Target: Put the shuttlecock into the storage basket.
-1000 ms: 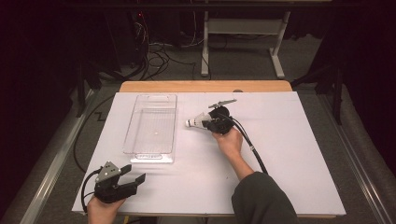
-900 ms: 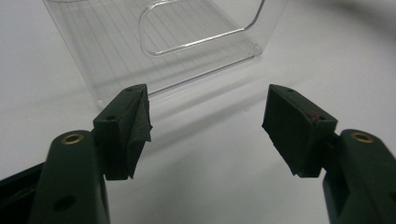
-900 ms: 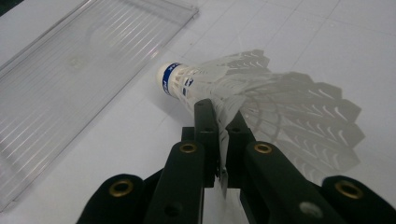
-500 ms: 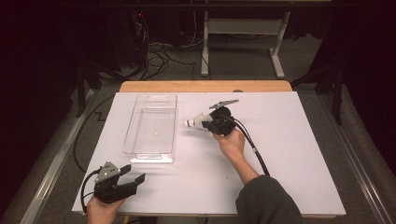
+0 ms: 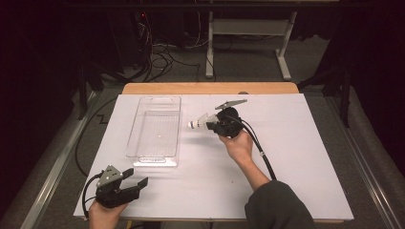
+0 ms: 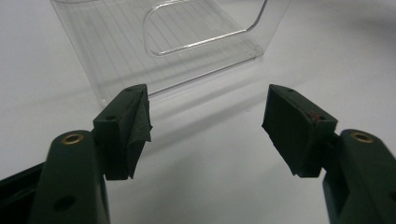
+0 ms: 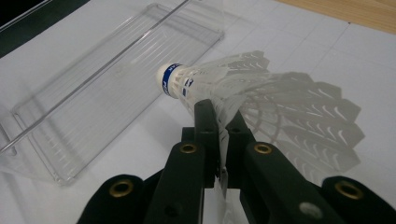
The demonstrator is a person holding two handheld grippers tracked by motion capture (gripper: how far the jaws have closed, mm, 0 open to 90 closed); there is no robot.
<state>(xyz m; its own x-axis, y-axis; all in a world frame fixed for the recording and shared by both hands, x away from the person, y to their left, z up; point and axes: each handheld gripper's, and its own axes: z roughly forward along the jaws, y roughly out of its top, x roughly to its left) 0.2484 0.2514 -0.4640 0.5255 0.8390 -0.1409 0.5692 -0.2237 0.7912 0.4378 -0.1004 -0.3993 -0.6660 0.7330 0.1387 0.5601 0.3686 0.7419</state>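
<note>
**Right gripper [image 7: 219,116] clamped on the skirt of a white plastic shuttlecock with a blue-banded white cork tip [image 7: 243,93]; left gripper [image 6: 205,126] released.**

The shuttlecock projects forward from the right jaws, tip ahead and to the left of them, held above the white table covering [image 5: 296,157] and beside the long clear plastic tray with ribbed floor [image 5: 155,129]. Judged very light, with a thin flexible skirt that deforms readily: the jaws pinch one wall of the skirt, so apply minimal force; the firmer hold would likely be near the tip. The skirt appears slightly creased at the pads, though the view there is crowded. The left jaws stand wide apart with nothing between them, the tray's near end [image 6: 163,46] ahead of them. The covering is smooth and matt; the surrounding room is dark, with cables and a desk frame [image 5: 248,43] behind.
</note>
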